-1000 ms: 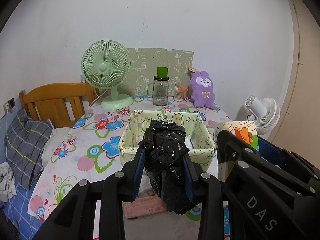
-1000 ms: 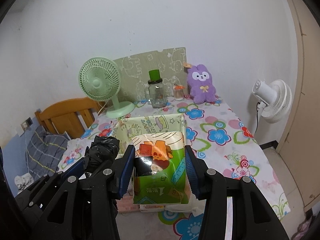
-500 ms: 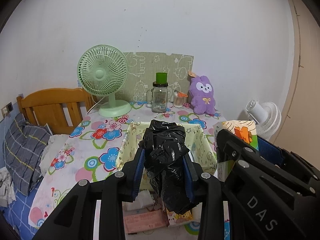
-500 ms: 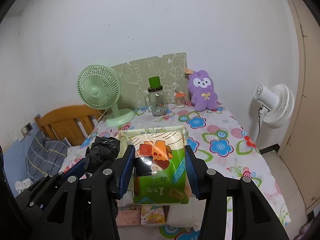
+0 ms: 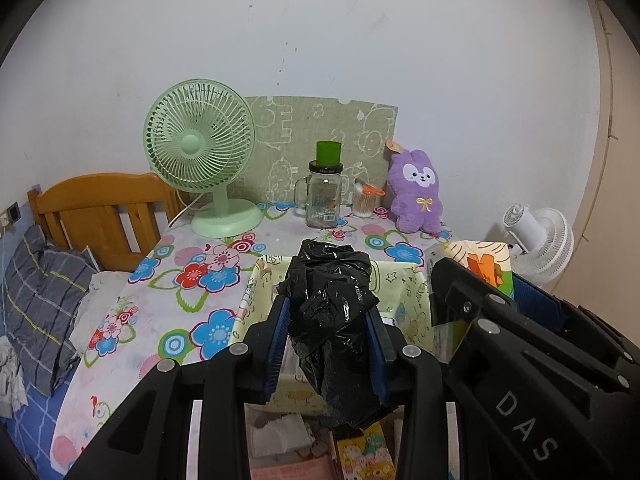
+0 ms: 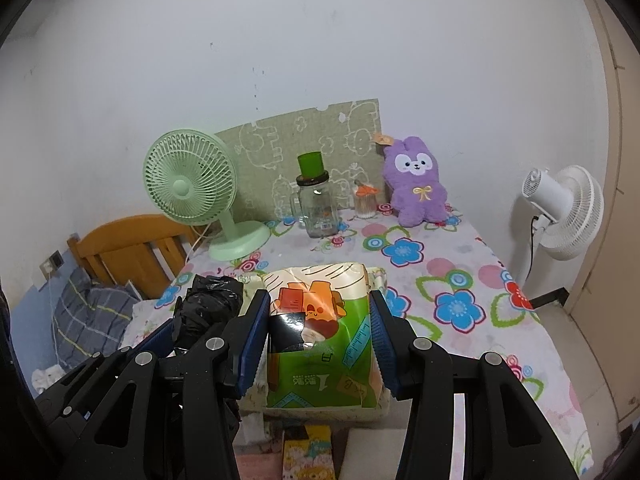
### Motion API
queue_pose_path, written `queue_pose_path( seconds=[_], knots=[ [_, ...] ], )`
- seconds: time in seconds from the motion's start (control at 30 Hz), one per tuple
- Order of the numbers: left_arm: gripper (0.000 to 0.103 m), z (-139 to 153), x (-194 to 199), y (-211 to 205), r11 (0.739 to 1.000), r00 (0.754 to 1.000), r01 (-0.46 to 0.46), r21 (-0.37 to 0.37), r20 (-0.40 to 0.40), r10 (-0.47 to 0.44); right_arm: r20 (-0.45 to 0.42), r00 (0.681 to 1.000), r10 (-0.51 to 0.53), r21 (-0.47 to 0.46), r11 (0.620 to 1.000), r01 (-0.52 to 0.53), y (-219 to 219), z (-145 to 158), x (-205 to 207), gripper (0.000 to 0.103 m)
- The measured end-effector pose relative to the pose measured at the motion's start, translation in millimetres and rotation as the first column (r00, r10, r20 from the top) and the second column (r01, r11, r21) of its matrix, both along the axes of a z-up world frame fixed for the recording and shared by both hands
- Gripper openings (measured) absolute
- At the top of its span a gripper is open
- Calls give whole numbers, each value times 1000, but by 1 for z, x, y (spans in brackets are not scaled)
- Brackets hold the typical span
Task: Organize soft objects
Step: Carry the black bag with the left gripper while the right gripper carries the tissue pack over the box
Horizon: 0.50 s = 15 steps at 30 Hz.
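Observation:
My left gripper (image 5: pixel 326 320) is shut on a crumpled black plastic bag (image 5: pixel 332 320) and holds it above the near edge of a pale yellow fabric basket (image 5: pixel 404 288). My right gripper (image 6: pixel 318 320) is shut on a green and cream tissue pack (image 6: pixel 320 336), held over the same basket (image 6: pixel 378 276). The bag also shows at left in the right wrist view (image 6: pixel 208 308). The tissue pack shows at right in the left wrist view (image 5: pixel 480 260). A purple plush rabbit (image 5: pixel 416 192) sits at the table's back.
A green desk fan (image 5: pixel 200 160), a glass mug jar with green cup (image 5: pixel 324 196) and a small toothpick jar (image 5: pixel 366 200) stand at the back. A white floor fan (image 6: pixel 564 208) stands right. A wooden headboard (image 5: pixel 100 208) and bedding lie left. Small packets (image 5: pixel 360 452) lie below the basket.
Both grippers have pulled back and risen, still holding the bag and the tissue pack. The basket now sits lower and farther, and more packets show beneath it.

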<state>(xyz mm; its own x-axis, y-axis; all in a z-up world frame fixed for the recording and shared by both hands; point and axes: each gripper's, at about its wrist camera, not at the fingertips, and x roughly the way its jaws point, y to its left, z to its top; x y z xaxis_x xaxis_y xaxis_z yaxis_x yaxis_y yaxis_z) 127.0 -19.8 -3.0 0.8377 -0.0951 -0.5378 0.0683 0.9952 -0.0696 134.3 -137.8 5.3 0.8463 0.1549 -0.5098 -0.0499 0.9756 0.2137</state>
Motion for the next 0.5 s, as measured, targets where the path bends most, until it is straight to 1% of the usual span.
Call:
queue_pose_path(
  seconds=[0.27,0.5],
  knots=[
    [36,-9,25,3,1000,1000,2,-5,-26,-2,-12,1000,2,-1,1000,-2,2,-8,27,52],
    [36,-19,46,3,1000,999,9,-8,-53,-9,-43,999,13,20,1000,-12,2,-21,50,52]
  ],
)
